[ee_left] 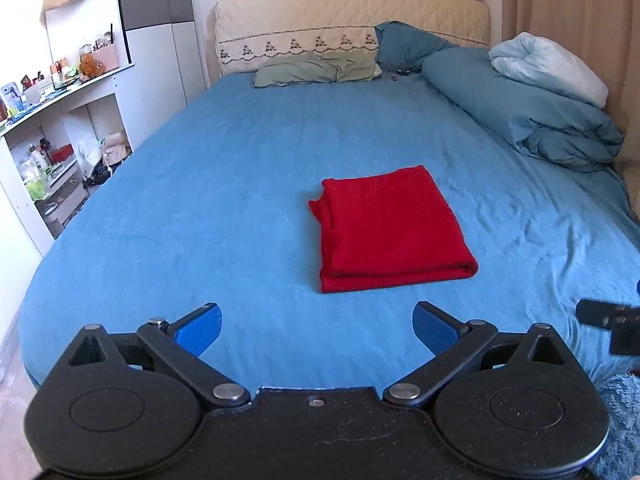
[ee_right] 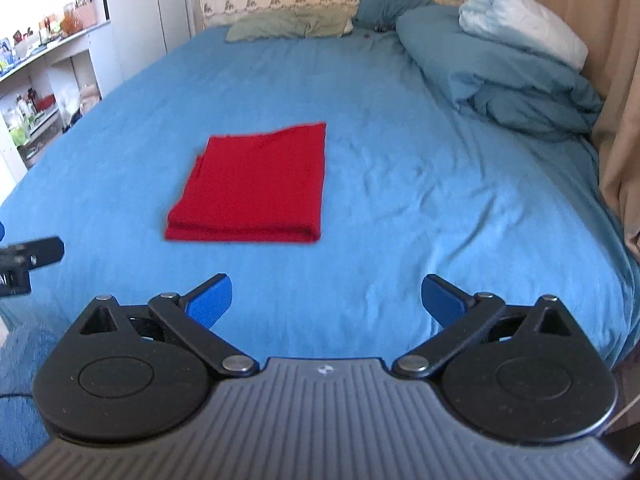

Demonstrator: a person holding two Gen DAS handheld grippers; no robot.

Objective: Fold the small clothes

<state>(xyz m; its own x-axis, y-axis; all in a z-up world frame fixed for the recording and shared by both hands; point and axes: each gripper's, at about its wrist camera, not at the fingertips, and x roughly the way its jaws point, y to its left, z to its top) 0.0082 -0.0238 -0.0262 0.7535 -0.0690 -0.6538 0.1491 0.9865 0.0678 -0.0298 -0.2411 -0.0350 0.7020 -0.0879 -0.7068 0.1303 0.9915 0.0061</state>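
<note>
1. Left wrist view showed the left gripper point(ee_left: 317, 326) with its blue pads spread wide and nothing between them, held above the near part of the bed point(ee_left: 200, 200).
2. Right wrist view showed the right gripper point(ee_right: 326, 300) in the same state: jaws apart, empty, hovering short of the cloth.
3. The red cloth point(ee_left: 390, 232) lay flat on the blue sheet near the middle of the bed, ahead of both grippers and touched by neither.
4. It looked folded into a neat rectangle of several layers (a thick doubled edge faced the grippers), so the folding seemed done or nearly done.
5. If one more fold were wanted, the next move would call for both grippers to come down on the two near corners, pinch every layer, and carry them over to the far edge.
6. Its long axis ran away from the grippers toward the headboard point(ee_left: 352, 20), leaning slightly left at the far end in the left view.
7. Loose layer ends showed at the far left corner point(ee_right: 200, 158), so that side could splay if lifted carelessly.
</note>
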